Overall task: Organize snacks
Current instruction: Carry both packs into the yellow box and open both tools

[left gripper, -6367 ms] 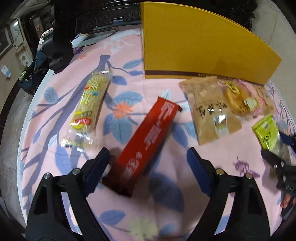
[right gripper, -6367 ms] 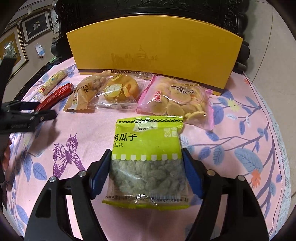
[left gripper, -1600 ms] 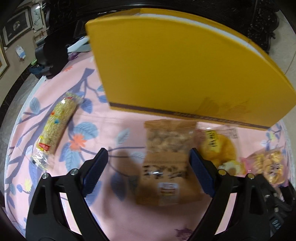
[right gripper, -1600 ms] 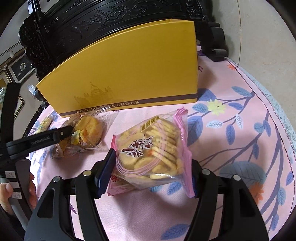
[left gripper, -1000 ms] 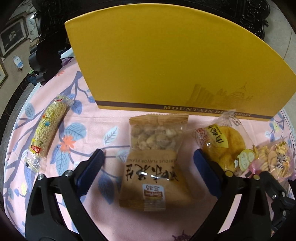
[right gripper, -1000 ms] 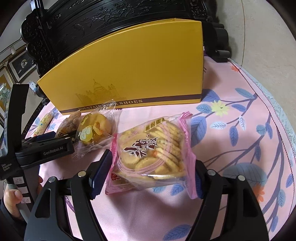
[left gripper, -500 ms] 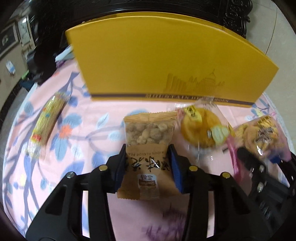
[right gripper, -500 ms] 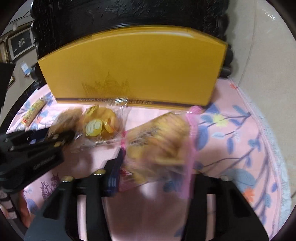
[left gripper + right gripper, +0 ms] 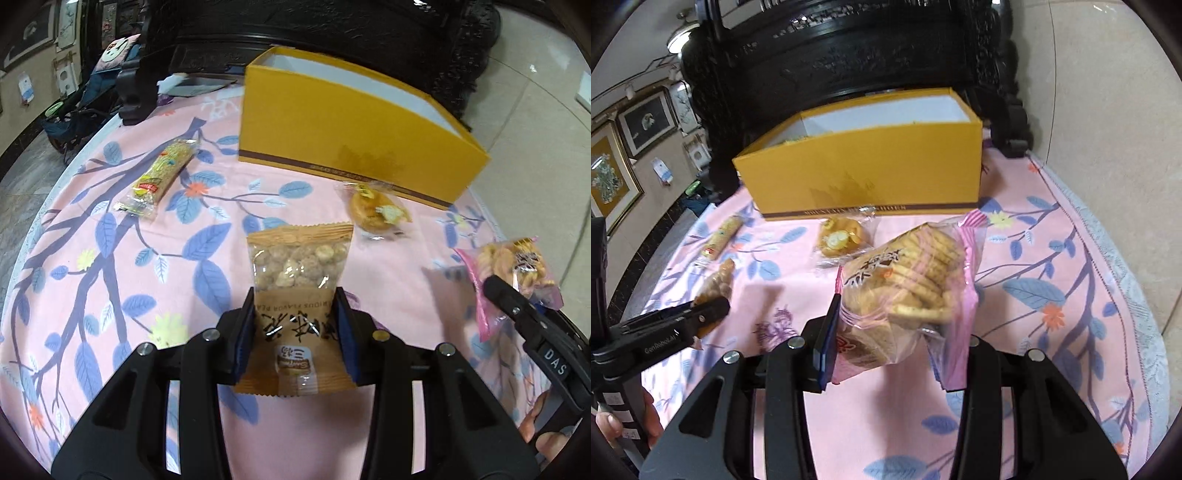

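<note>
My left gripper (image 9: pixel 295 328) is shut on a brown peanut packet (image 9: pixel 297 291) and holds it above the pink cloth. My right gripper (image 9: pixel 886 325) is shut on a pink cracker bag (image 9: pixel 908 284), also lifted; this bag shows in the left wrist view (image 9: pixel 513 269). The open yellow box (image 9: pixel 351 136) stands at the back of the table, its white inside showing in the right wrist view (image 9: pixel 864 162). A small yellow cake packet (image 9: pixel 376 210) lies in front of the box. A long puffed-rice bar (image 9: pixel 159 181) lies at the left.
The round table has a pink floral cloth (image 9: pixel 110 277). A dark carved chair (image 9: pixel 849 55) stands behind the box. The left gripper's arm (image 9: pixel 665 332) shows at the left of the right wrist view. The table edge (image 9: pixel 1137 295) curves at the right.
Both grippers have closed on their packets and lifted them off the cloth, pulling back and up. The box's open top has come into view.
</note>
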